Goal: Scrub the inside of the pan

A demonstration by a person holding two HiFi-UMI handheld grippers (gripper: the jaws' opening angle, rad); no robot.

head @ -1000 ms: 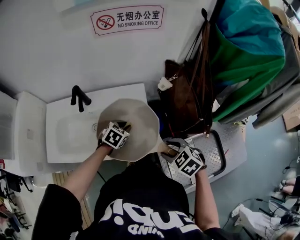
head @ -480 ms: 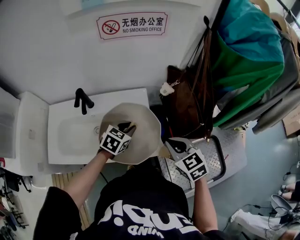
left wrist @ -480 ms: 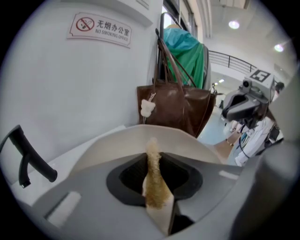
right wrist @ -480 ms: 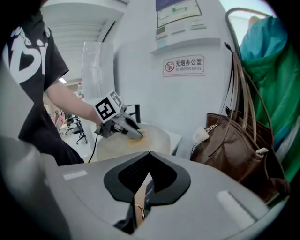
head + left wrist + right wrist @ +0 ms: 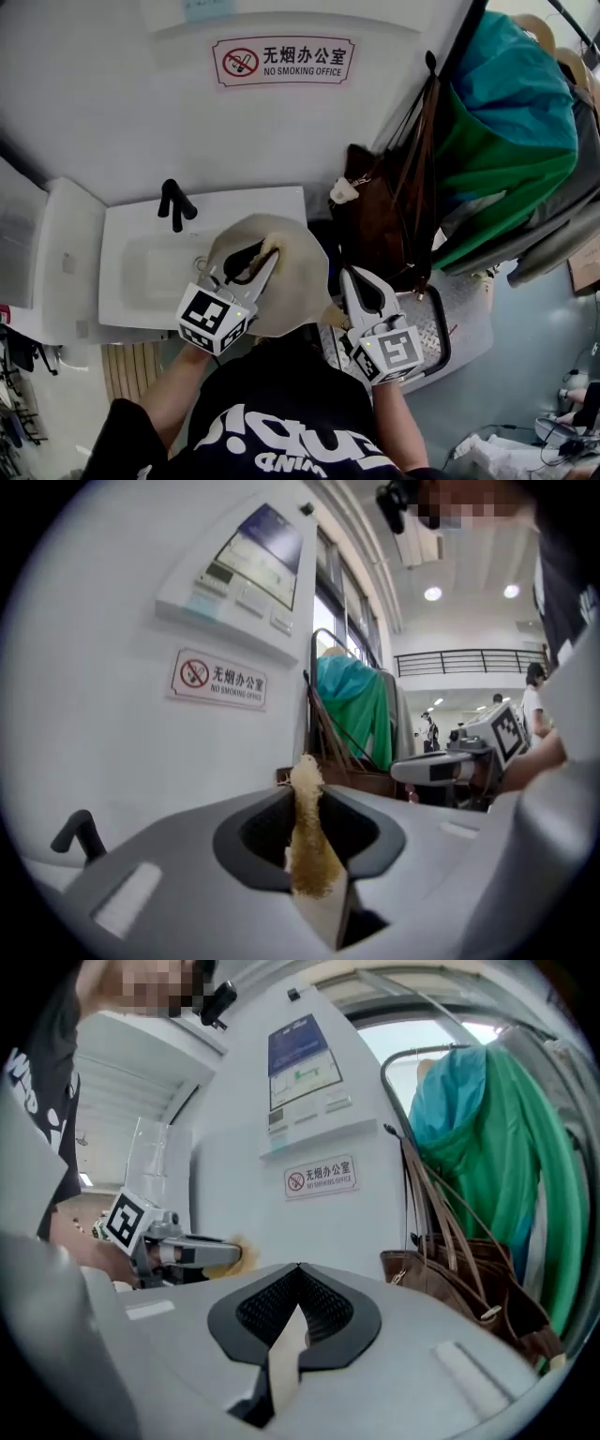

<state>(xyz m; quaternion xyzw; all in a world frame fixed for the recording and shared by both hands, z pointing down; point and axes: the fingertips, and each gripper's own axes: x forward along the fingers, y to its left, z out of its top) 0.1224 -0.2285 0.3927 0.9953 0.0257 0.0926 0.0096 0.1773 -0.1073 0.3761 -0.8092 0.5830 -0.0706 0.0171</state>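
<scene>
Left gripper (image 5: 255, 261) clamps a tan fibrous scrubber (image 5: 306, 841), right gripper (image 5: 356, 284) clenched empty: the unheld round beige pan (image 5: 292, 286) could skid.

Your left gripper (image 5: 266, 257) points roughly level, its jaws pressed together on a tan scouring pad (image 5: 307, 841) that stands upright between them and pokes out past the tips. Your right gripper (image 5: 350, 276), alongside and also near level, has its jaws closed flat on each other with nothing between. Your left forearm (image 5: 169, 389) and right forearm (image 5: 394, 422) reach forward behind the grippers.
</scene>
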